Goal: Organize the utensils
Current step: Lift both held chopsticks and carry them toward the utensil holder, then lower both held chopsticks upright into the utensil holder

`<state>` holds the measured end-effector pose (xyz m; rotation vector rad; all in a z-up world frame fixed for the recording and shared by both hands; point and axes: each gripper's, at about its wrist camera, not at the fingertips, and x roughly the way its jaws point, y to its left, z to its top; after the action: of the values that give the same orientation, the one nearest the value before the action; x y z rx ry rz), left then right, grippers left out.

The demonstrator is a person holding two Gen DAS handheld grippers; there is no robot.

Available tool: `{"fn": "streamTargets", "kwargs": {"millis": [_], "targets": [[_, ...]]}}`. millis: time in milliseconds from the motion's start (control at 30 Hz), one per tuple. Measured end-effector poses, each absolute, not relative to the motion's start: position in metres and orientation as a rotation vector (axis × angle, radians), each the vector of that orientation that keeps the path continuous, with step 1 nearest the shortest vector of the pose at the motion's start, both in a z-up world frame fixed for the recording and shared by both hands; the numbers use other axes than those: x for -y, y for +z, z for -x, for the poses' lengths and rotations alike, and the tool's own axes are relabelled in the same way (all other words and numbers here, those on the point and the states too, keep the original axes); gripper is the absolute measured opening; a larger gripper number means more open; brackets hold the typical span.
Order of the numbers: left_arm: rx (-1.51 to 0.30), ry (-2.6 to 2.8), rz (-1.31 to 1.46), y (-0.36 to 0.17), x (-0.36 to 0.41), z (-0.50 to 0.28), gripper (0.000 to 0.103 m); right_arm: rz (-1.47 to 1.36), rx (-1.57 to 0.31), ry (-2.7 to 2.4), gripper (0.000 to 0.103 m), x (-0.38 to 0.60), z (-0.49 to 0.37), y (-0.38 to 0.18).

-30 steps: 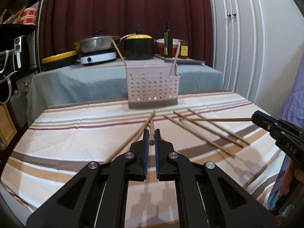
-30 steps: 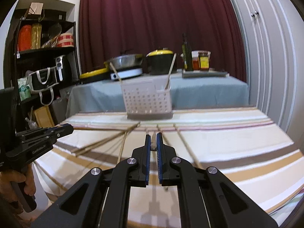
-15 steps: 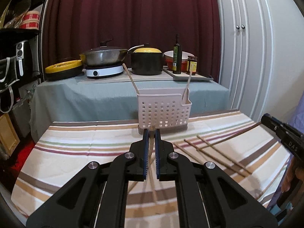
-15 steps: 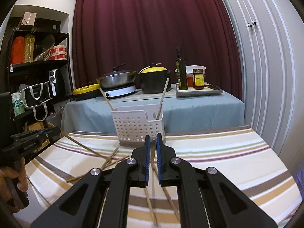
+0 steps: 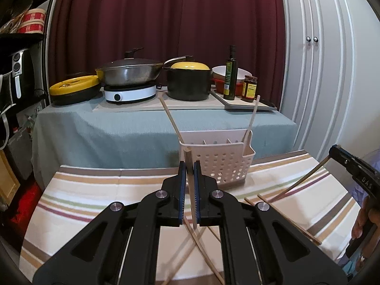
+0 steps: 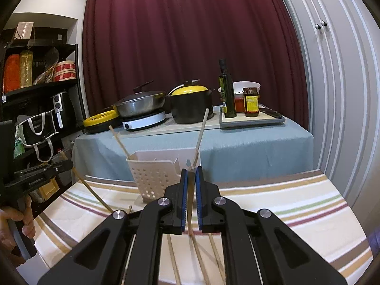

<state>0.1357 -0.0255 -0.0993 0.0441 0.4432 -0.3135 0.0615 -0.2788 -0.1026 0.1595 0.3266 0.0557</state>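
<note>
Chopsticks are the job: each hand-held gripper pinches one wooden stick. The left gripper is closed on a chopstick held nearly upright, just before the white perforated caddy on the striped tablecloth. The right gripper is likewise clamped on its chopstick. Two sticks already lean inside the caddy; several more lie loose on the cloth. A good drop likely means lifting each stick's lower tip clear of the rim, centring over one compartment, lowering, then releasing.
</note>
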Motion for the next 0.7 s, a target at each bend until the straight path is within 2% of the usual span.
{"fn": "streamTargets", "kwargs": {"millis": [700], "targets": [[-0.437, -0.318, -0.054, -0.095, 0.032, -0.183, 0.008, -0.107, -0.312, 0.083, 0.008, 0.27, -0.114, -0.092]]}}
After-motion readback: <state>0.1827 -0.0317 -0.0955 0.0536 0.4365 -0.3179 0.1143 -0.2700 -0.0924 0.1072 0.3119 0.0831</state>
